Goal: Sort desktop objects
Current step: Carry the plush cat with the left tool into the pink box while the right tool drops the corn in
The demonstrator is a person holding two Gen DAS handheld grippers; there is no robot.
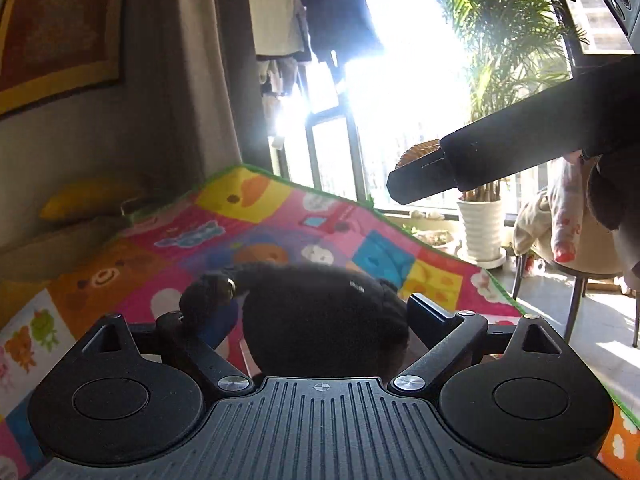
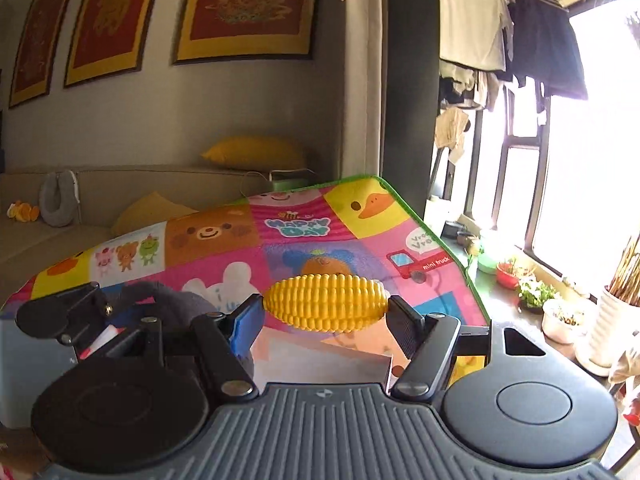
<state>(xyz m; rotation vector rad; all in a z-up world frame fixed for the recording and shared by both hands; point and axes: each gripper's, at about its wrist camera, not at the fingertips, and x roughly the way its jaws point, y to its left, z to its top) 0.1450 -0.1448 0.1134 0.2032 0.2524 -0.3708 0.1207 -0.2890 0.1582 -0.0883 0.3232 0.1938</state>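
My right gripper (image 2: 326, 312) is shut on a yellow toy corn cob (image 2: 326, 302), held end to end between its fingers above the colourful cartoon play mat (image 2: 224, 236). My left gripper (image 1: 320, 320) is shut on a black fuzzy object with a strap and a metal snap (image 1: 320, 312), held above the same mat (image 1: 168, 236). In the left wrist view the right gripper's finger (image 1: 480, 164) crosses the upper right with the corn's tip (image 1: 418, 152) showing behind it. In the right wrist view the left gripper (image 2: 80, 320) and its dark object (image 2: 180, 300) show at lower left.
The mat's green edge (image 2: 452, 248) drops off to the right towards a windowsill with small pots (image 2: 508, 272). A white planter (image 1: 480, 228) and a chair (image 1: 576, 248) stand by the window. A sofa with yellow cushions (image 2: 252, 154) is behind the mat. A grey box (image 2: 24, 364) is at lower left.
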